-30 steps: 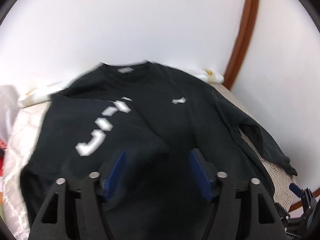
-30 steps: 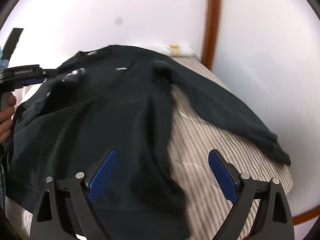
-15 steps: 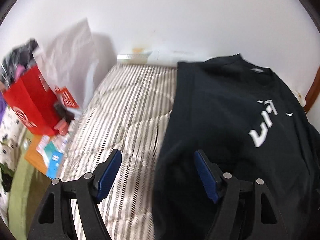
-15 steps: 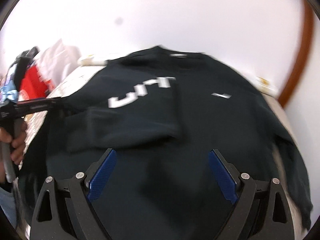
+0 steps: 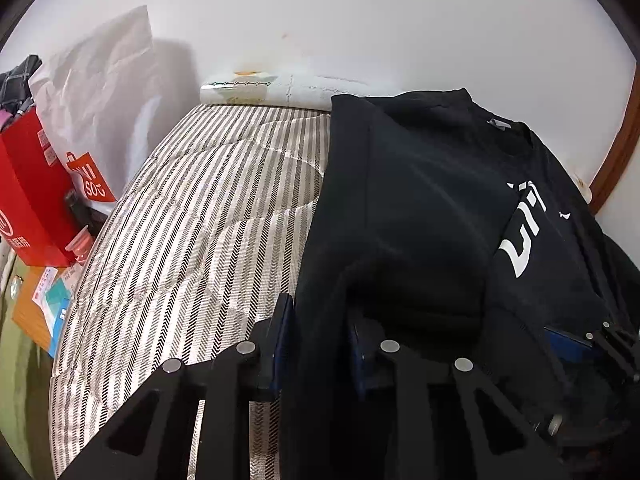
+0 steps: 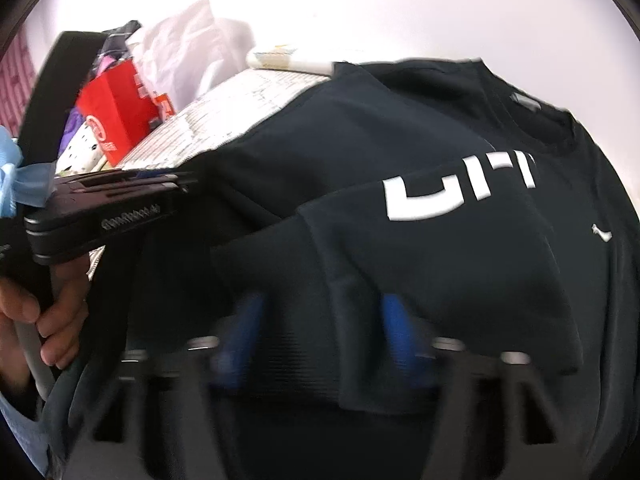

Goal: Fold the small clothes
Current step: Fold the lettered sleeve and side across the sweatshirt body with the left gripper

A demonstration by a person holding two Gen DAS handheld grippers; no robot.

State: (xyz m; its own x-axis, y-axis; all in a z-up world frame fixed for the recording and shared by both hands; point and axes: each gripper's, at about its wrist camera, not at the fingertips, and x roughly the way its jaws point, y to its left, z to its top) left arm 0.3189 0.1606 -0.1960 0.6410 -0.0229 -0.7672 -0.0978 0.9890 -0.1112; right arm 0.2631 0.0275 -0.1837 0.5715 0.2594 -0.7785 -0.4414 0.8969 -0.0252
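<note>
Left of the left gripper (image 5: 320,336) jaws lies bare striped mattress (image 5: 200,216), with a red box (image 5: 32,200) beyond its edge. Those jaws are closing on the black sweatshirt (image 5: 420,208)'s left side edge, cloth between the pads. The right gripper (image 6: 320,336) jaws, blurred, are closing with the folded-over sleeve (image 6: 440,264) cuff between them; whether they already pinch it is unclear.

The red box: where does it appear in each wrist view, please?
Left wrist: the red box stands at the far left edge, beside the striped mattress.
Right wrist: it is upper left, behind the left gripper.
Shared landmark: white lettering on the black sweatshirt.
</note>
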